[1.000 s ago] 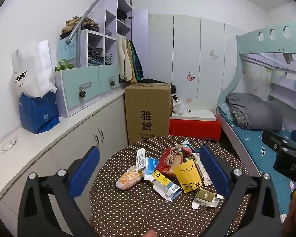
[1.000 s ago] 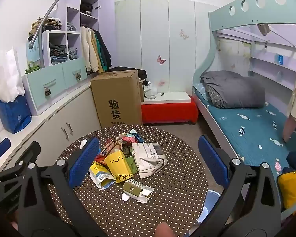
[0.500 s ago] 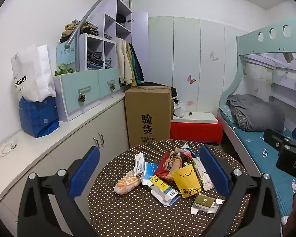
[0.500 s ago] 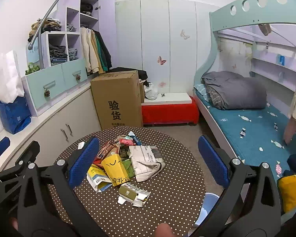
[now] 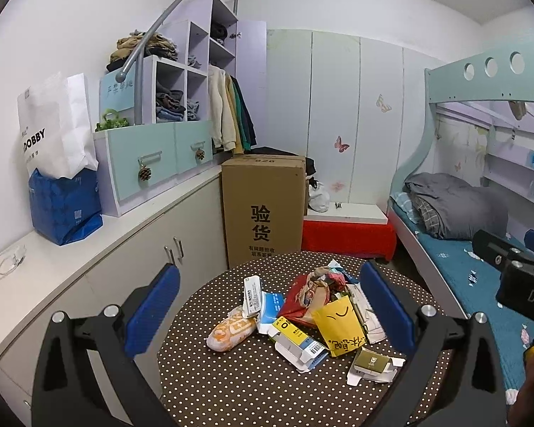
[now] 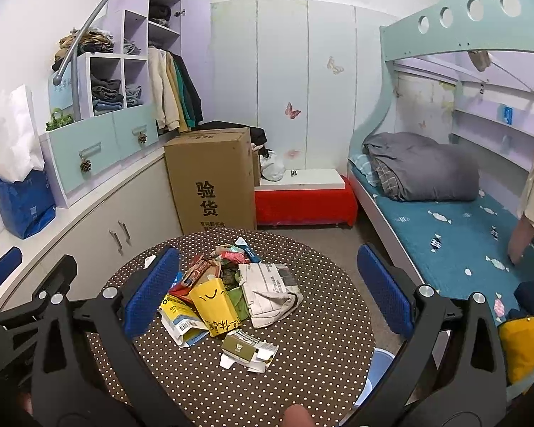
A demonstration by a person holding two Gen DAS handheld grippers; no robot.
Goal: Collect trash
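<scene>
cardboard box (image 5: pixel 263 210): upright on the floor, black characters printed on its front, beside the cabinets
white paper bag (image 5: pixel 55 131): on the counter, behind a blue bag (image 5: pixel 66 208)
red bench (image 5: pixel 347 236): white top, between box and bunk bed (image 6: pixel 445 213)
grey duvet (image 6: pixel 422 169): bundled on the blue mattress
hanging jackets (image 6: pixel 172 94): beside the shelf cubbies

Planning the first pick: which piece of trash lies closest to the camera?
The olive-green box on torn white card, alone at the pile's near edge.
</scene>
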